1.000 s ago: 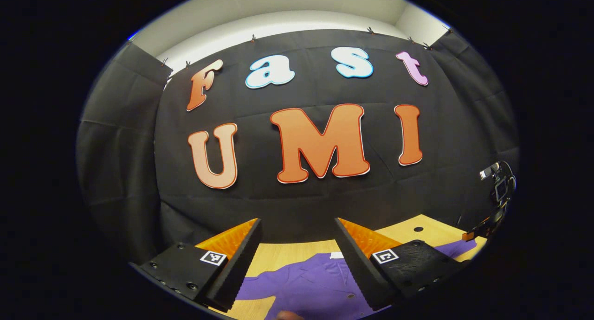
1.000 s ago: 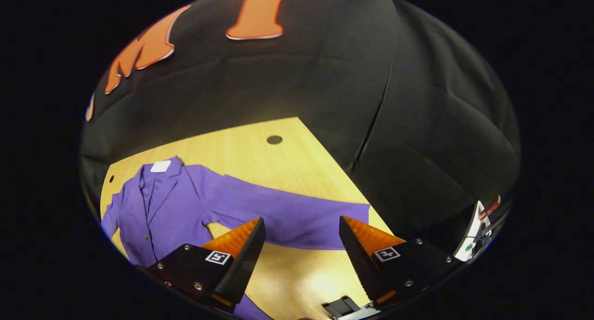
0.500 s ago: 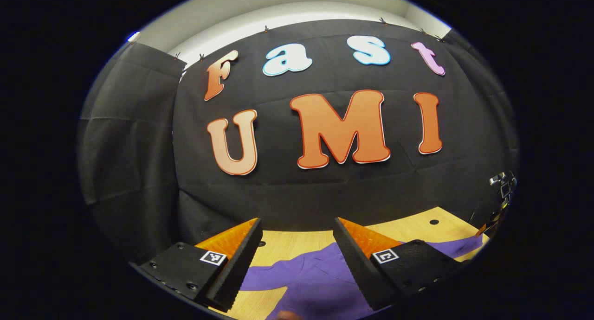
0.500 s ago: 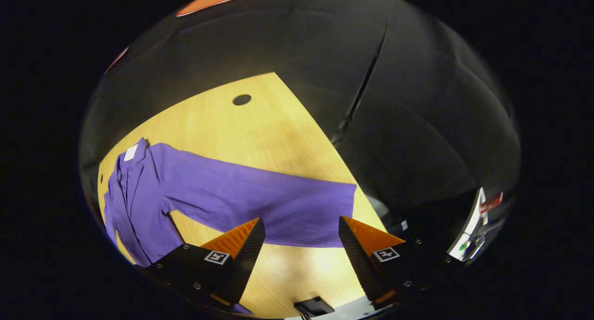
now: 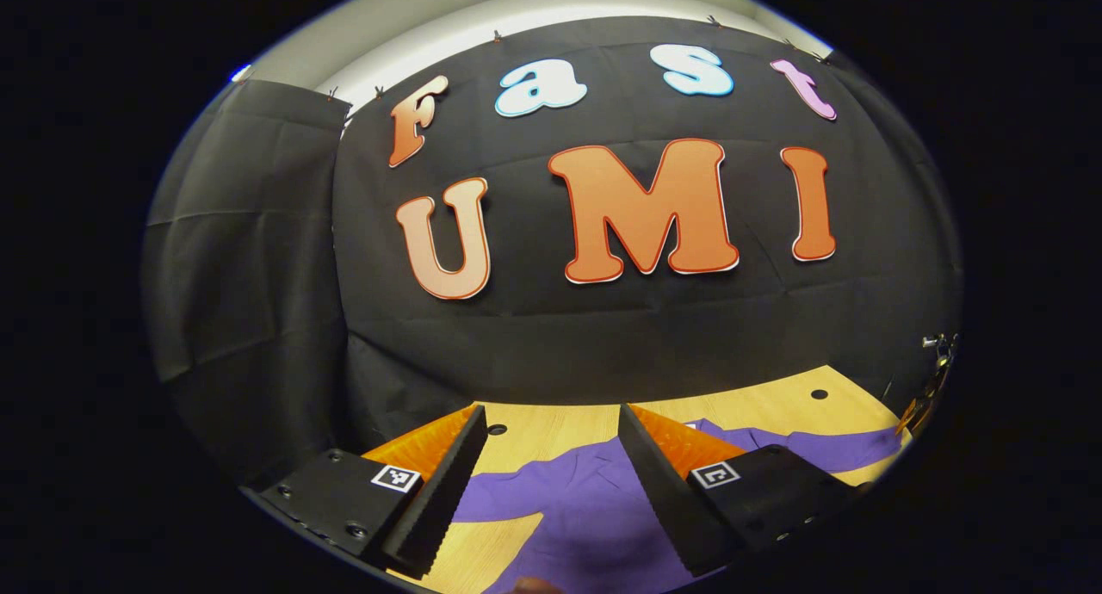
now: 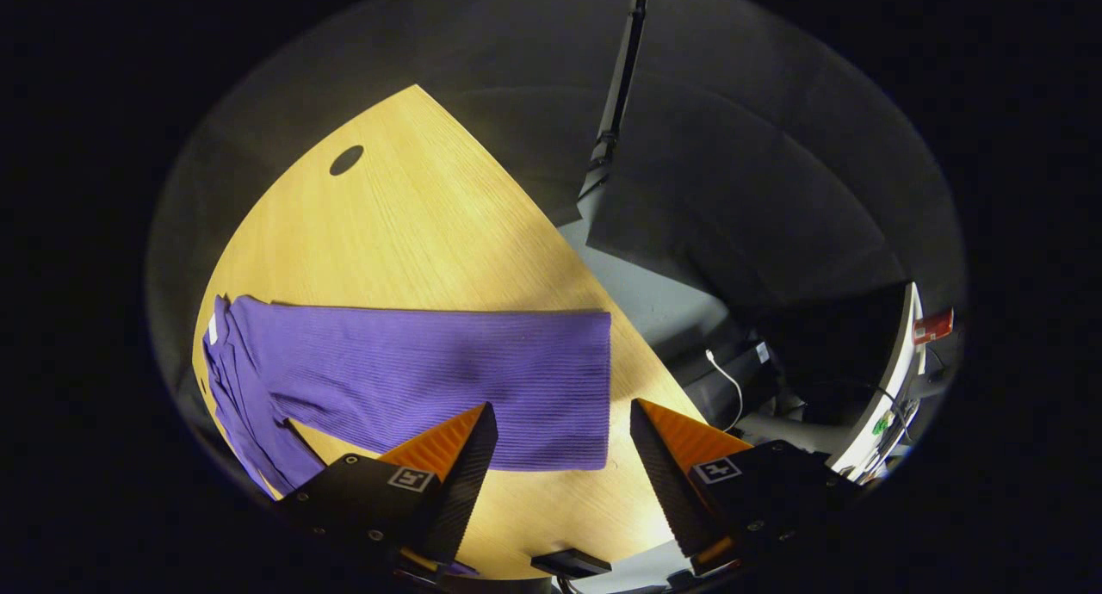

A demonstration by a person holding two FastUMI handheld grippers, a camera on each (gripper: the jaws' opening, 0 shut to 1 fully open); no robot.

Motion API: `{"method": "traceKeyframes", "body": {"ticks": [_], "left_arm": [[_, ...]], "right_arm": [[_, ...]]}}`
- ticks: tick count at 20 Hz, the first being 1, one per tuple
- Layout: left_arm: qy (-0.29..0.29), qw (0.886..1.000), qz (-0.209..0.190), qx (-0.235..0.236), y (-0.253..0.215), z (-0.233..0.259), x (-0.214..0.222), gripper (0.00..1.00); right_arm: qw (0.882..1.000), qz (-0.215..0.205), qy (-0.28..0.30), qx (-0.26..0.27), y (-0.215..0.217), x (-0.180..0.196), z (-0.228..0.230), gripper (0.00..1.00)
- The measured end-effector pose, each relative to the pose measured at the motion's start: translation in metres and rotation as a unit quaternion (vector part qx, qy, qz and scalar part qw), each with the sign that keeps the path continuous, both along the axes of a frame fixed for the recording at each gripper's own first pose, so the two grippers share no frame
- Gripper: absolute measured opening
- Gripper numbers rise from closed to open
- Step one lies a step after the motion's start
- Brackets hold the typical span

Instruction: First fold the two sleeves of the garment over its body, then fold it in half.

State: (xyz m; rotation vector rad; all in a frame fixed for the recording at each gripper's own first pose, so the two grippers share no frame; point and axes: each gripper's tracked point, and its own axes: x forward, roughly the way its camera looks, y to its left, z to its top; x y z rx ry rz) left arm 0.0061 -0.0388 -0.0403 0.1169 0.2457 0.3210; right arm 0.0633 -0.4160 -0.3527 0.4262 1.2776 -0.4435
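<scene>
**Right tool nearest the outstretched sleeve**

The purple garment (image 6: 258,379) lay flat on the tabletop (image 6: 413,224), unfolded. Its right sleeve (image 6: 448,379) ran lengthwise away from the body, its cuff just ahead of the right tool (image 6: 564,452), whose jaws stood open and empty. The left tool (image 5: 551,465) hovered open over the garment body.

1 garment (image 6: 413,370), 1 table (image 6: 430,232), 2 claws.
</scene>
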Motion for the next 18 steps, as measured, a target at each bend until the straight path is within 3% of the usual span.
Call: {"method": "traceKeyframes", "body": {"ticks": [3,6,9,10,11,12,15,16,18], "left_arm": [[0.011,1.0,-0.005,0.011,-0.008,-0.004,-0.001,0.98],[0.021,0.999,-0.009,0.023,-0.014,-0.01,-0.001,0.98],[0.027,0.999,-0.01,0.024,-0.019,-0.011,-0.002,0.98],[0.027,0.999,-0.012,0.024,-0.021,-0.01,-0.003,0.98],[0.027,0.999,-0.013,0.025,-0.023,-0.01,-0.003,0.98],[0.026,0.999,-0.014,0.027,-0.024,-0.009,-0.002,1.0],[0.025,0.999,-0.013,0.027,-0.026,-0.006,-0.003,1.0],[0.025,0.999,-0.012,0.028,-0.026,-0.007,-0.005,1.0],[0.023,0.999,-0.007,0.026,-0.023,-0.006,-0.009,1.0]], "right_arm": [[1.0,-0.001,0.021,0.009,0.0,0.001,-0.013,0.9],[0.999,-0.013,0.029,0.028,0.011,0.004,-0.023,0.8],[0.999,0.004,0.039,0.016,0.013,0.004,-0.027,0.8],[0.999,0.005,0.038,0.016,0.015,0.006,-0.024,0.65],[0.999,0.005,0.033,0.014,0.015,0.009,-0.024,0.7],[1.0,0.007,0.026,0.012,0.016,0.014,-0.024,0.49],[1.0,0.007,0.002,0.006,0.02,0.023,-0.023,0.15],[1.0,0.024,0.0,0.009,0.024,0.025,-0.022,0.04],[0.999,0.043,-0.014,0.002,0.033,0.025,-0.013,0.03]]}}
